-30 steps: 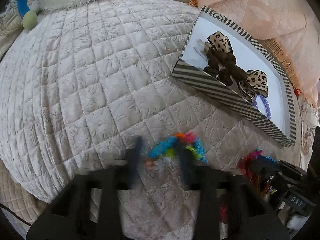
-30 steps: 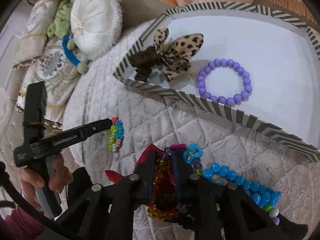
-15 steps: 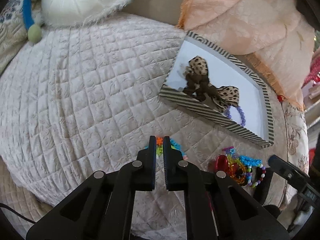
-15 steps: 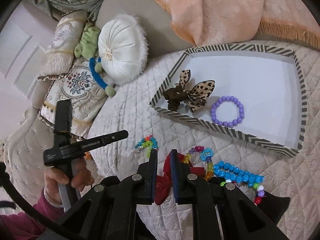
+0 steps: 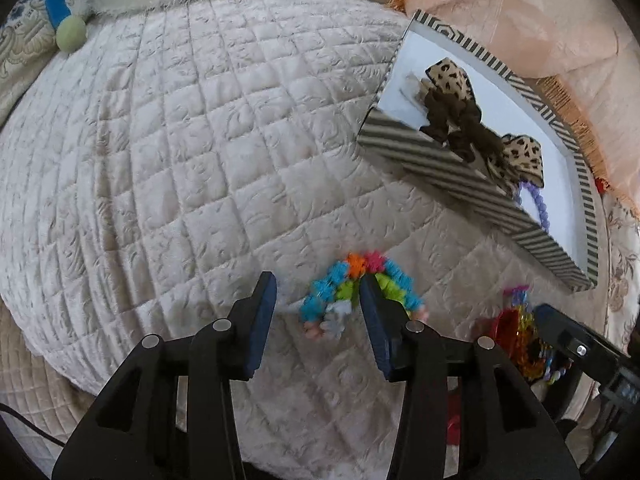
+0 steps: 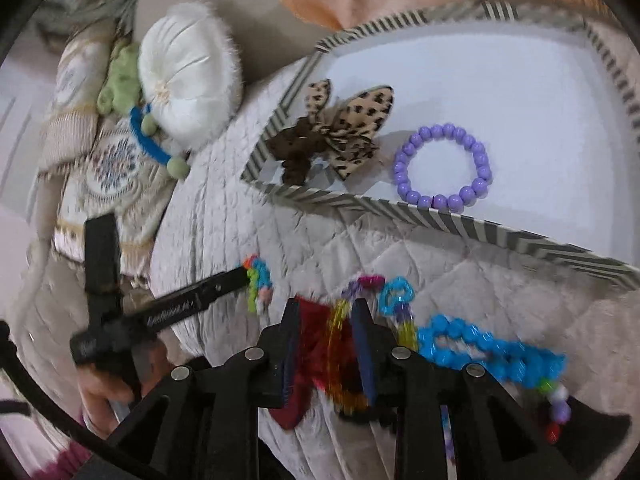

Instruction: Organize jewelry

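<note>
Opening over quilt, left gripper [image 5: 316,300] straddles rainbow bracelet [image 5: 352,288] — right gripper [image 6: 326,326] opening around red bow [image 6: 310,344]

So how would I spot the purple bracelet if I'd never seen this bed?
Find the striped tray on the quilted bedspread. Inside, on its white floor beside the leopard-print bow, lies the purple bracelet: one plain ring of matching round beads, unlike the multicoloured pieces outside the tray.

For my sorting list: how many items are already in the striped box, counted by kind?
Bead bracelets: 1, the purple bracelet
Hair accessories: 2, the leopard bow and the brown scrunchie
Total: 3 in the striped box
</note>
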### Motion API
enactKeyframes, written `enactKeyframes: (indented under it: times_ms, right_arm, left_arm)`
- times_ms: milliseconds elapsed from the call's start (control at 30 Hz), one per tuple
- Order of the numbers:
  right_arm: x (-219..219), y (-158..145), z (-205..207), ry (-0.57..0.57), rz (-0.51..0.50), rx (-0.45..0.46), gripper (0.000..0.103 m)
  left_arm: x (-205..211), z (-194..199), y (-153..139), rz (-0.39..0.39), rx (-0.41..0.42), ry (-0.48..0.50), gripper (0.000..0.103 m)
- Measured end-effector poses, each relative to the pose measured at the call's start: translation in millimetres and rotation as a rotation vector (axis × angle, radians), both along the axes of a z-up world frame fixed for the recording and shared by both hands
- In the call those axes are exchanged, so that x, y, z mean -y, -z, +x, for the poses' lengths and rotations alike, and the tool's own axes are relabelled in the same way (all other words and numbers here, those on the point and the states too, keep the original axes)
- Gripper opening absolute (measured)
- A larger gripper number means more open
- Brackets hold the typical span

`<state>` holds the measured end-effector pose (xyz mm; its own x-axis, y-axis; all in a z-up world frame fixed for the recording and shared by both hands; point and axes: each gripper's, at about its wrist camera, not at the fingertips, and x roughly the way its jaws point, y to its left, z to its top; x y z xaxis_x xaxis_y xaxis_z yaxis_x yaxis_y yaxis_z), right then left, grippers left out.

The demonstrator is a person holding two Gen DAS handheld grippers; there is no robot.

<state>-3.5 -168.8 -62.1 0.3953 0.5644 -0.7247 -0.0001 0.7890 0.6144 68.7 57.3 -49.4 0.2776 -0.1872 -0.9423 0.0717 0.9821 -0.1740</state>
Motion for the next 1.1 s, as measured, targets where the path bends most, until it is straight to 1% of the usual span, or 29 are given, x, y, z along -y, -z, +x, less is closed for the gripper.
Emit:
enactKeyframes:
  times_ms: [33, 67, 100, 167, 200, 233, 300, 367, 433, 667, 733, 900, 1100]
  right_arm:
    - [-1, 5, 5, 0.000, 0.012, -0.013, 0.024]
    - [-2, 9, 8, 0.002, 0.020, -0.026, 0.024]
    - [-4, 15, 11, -0.001, 0.026, -0.038, 0.024]
    - [-8, 20, 14, -0.012, 0.028, -0.032, 0.023]
    - [-7, 19, 12, 0.004, 0.025, -0.014, 0.017]
    - [-4, 17, 10, 0.017, 0.039, 0.002, 0.012]
    - [3, 8, 2, 0.037, 0.074, 0.037, 0.011]
    - [10, -5, -6, 0.040, 0.100, 0.071, 0.010]
    - [15, -23, -18, 0.037, 0.128, 0.121, 0.010]
    - [32, -66, -52, 0.063, 0.191, 0.227, 0.010]
    - [31, -78, -56, 0.062, 0.190, 0.252, 0.010]
    - [36, -103, -68, 0.067, 0.181, 0.306, 0.010]
    - [48, -116, -79, 0.086, 0.175, 0.330, 0.010]
  left_arm:
    - [2, 1, 0, 0.001, 0.005, 0.004, 0.028]
    - [4, 2, 0, 0.005, 0.010, 0.013, 0.020]
    - [6, 2, 0, 0.005, 0.012, 0.021, 0.018]
    - [8, 3, -1, 0.016, 0.022, 0.028, 0.011]
    - [7, 4, -2, 0.015, 0.026, 0.027, 0.011]
    - [4, 4, -3, -0.006, 0.023, 0.023, 0.011]
    - [-4, 3, -9, -0.042, 0.018, 0.016, 0.010]
    - [-10, 0, -18, -0.057, 0.034, 0.010, 0.010]
    - [-13, -4, -28, -0.083, 0.049, 0.015, 0.010]
    - [-13, -20, -73, -0.147, 0.113, 0.043, 0.010]
    - [-13, -25, -85, -0.161, 0.127, 0.050, 0.010]
    - [-11, -35, -114, -0.162, 0.177, 0.061, 0.010]
    - [1, -39, -140, -0.143, 0.228, 0.091, 0.010]
